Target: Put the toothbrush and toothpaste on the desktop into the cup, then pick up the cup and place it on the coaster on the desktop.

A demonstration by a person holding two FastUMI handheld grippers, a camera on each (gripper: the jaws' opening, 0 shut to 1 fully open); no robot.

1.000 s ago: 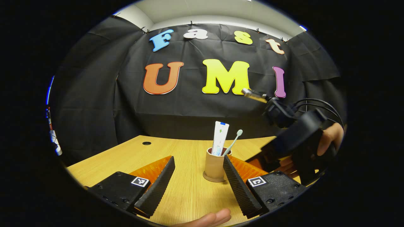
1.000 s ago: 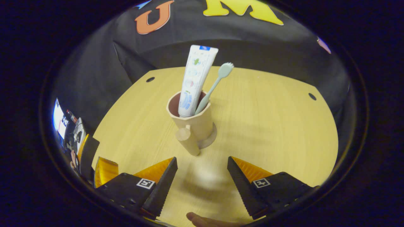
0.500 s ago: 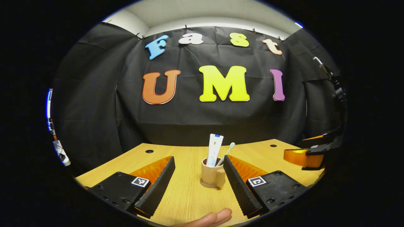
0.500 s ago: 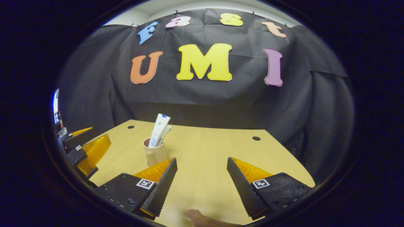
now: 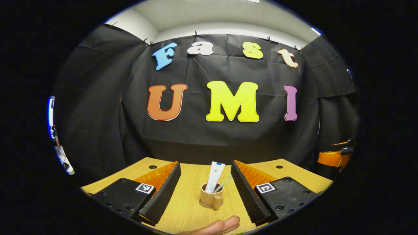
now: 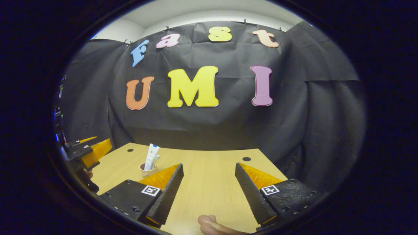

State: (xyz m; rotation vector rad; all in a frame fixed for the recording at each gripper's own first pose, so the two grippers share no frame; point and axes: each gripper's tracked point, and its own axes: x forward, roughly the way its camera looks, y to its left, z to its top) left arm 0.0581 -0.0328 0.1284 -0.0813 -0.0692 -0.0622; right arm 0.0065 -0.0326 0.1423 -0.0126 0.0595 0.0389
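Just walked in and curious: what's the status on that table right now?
Left tool open, right tool open, both holding nothing. Cup on coaster, toothpaste and toothbrush inside. Nothing in the way.

Black cloth (image 5: 202, 143) drapes back & both sides of booth, clipped along top edge. White wall (image 5: 209, 29) & ceiling above it. Light wood surface (image 6: 209, 176) w/ small dark round holes near far edge.
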